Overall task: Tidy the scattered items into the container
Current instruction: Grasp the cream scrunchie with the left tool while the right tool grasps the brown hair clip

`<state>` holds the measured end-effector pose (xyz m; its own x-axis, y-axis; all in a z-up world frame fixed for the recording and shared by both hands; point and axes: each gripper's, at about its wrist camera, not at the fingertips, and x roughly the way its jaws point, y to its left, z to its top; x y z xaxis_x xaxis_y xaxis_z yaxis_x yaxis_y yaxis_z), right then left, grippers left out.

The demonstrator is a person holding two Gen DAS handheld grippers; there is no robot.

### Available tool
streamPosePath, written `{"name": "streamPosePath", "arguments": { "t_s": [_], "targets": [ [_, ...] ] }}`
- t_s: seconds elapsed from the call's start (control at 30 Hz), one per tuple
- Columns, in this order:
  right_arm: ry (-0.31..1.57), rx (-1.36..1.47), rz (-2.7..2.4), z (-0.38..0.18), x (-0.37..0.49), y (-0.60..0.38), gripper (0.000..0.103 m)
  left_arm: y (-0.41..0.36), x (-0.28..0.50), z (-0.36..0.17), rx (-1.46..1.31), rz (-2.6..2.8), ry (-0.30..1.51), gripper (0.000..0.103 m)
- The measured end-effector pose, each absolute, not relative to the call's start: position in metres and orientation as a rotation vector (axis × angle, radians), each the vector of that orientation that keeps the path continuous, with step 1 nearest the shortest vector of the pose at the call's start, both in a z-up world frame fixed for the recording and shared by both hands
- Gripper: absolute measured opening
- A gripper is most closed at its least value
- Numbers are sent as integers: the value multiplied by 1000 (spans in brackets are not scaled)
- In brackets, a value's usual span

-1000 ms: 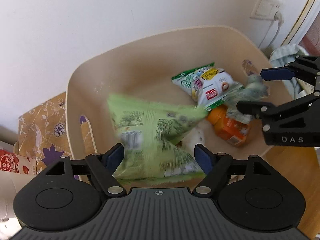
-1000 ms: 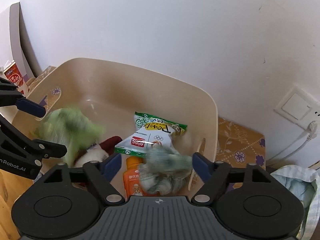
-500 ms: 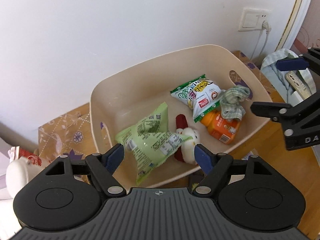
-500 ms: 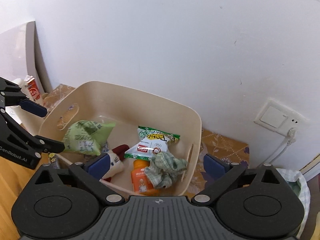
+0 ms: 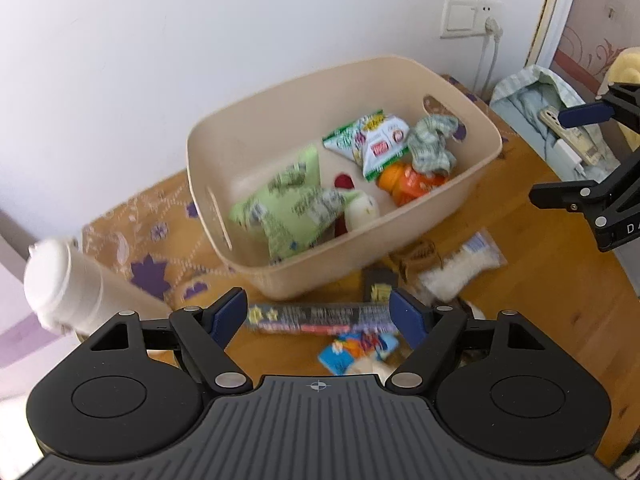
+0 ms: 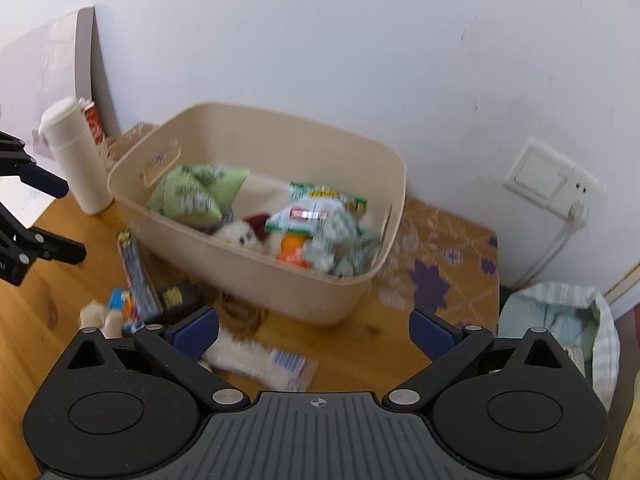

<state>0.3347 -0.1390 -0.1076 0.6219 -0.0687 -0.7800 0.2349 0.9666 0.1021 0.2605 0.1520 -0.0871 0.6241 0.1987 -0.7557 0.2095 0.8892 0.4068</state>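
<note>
a beige plastic tub with slotted handles [image 5: 476,168] is seen on a wooden table [image 5: 540,280], set against a white wall. inside the tub a crumpled light-green snack bag [image 5: 288,208] lies toward one end, with a small white plush toy with a red cap [image 5: 360,210] just beside it. a white-and-green snack packet with a red label [image 5: 372,142] rests near the far wall of the tub, an orange pouch [image 5: 408,180] is partly covered by it, and a bunched grey-green checked cloth [image 5: 432,144] lies on the orange pouch.

several items are left on the table in front of the tub: a long dark printed stick pack [image 5: 316,316], a small black-and-yellow packet [image 5: 378,280], a clear packet with white contents and a blue end [image 5: 460,266], a blue-and-orange wrapper [image 5: 356,350] and a brown coil of cord [image 5: 416,254]. the images are blurred, so finer print cannot be read.

the left gripper [image 5: 318,312] is held above the near items, its blue-padded fingers [image 5: 228,314] spread apart with nothing between them. the right gripper [image 6: 314,330] is likewise held over the table edge of the tub, fingers [image 6: 432,334] spread wide and holding nothing.

a tall white cylindrical bottle [image 6: 74,156] stands just beside the tub's end, and a patterned brown-and-purple mat [image 6: 440,264] lies under the tub's far side.
</note>
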Motion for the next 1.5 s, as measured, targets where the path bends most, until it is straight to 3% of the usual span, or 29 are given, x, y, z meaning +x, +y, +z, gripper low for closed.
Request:
{"name": "streamPosePath", "arguments": {
  "t_s": [0.57, 0.9, 1.3, 1.5],
  "targets": [
    [1033, 247, -76, -163, 324, -78, 103, 183, 221, -168, 326, 166, 1013, 80],
    [1101, 217, -73, -190, 337, -55, 103, 210, 227, -179, 142, 209, 1057, 80],
    [1131, 245, -132, -215, 357, -50, 103, 200, 249, -208, 124, 130, 1111, 80],
    [1131, 262, -116, -221, 361, -50, 83, 202, 257, -218, 109, 131, 1124, 80]
  ]
}}
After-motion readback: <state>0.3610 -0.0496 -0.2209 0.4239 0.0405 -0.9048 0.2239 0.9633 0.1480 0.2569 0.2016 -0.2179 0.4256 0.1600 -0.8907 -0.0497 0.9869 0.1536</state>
